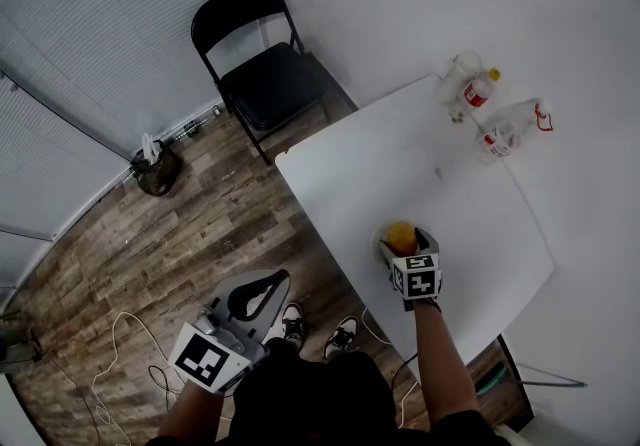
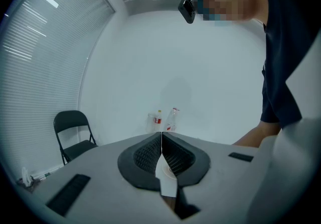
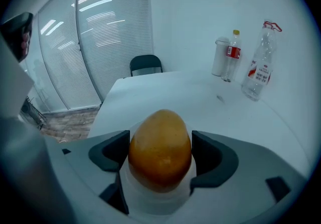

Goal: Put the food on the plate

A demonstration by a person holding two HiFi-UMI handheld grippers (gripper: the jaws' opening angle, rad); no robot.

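Our white table (image 1: 400,164) bore a plate (image 3: 156,205) near its front edge; a cup (image 1: 458,67), a yellow-capped bottle (image 1: 481,88) and a clear bottle (image 1: 510,129) stood at its far corner.

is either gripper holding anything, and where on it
The right gripper holds the orange fruit, fingers pressed on its two opposite sides. The left gripper is shut on nothing.
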